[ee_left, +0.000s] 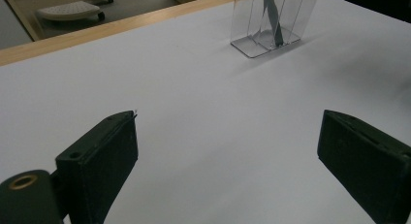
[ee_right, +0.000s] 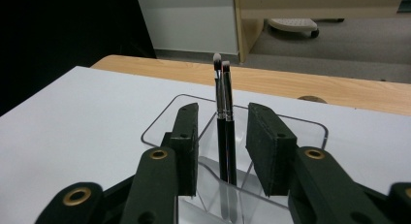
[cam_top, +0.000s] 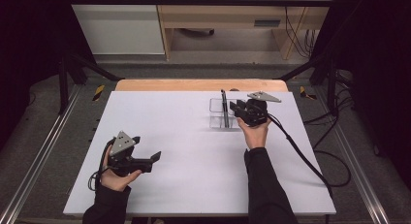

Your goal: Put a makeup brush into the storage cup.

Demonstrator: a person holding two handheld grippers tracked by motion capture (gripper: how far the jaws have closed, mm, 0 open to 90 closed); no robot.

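Above the clear holder (ee_right: 194, 185), the right gripper (ee_right: 222, 136) has its jaws parted, clear of 2 brushes (ee_right: 225, 132) standing inside; back straight out without knocking them. Left gripper (ee_left: 228, 151) spread, idle.

We wear black sleeves (cam_top: 269, 185) at the lower frame. Our tongs, left (cam_top: 156, 156) and right (cam_top: 234, 106), are black, each topped by a grey three-cornered plate (cam_top: 122, 141), brass-ringed screw holes (ee_right: 158, 154), black cable (cam_top: 300, 153) trailing.

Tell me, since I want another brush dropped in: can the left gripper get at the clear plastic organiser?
Probably yes: bare white table lies between the left gripper and the clear plastic organiser, though the right gripper crowds it.
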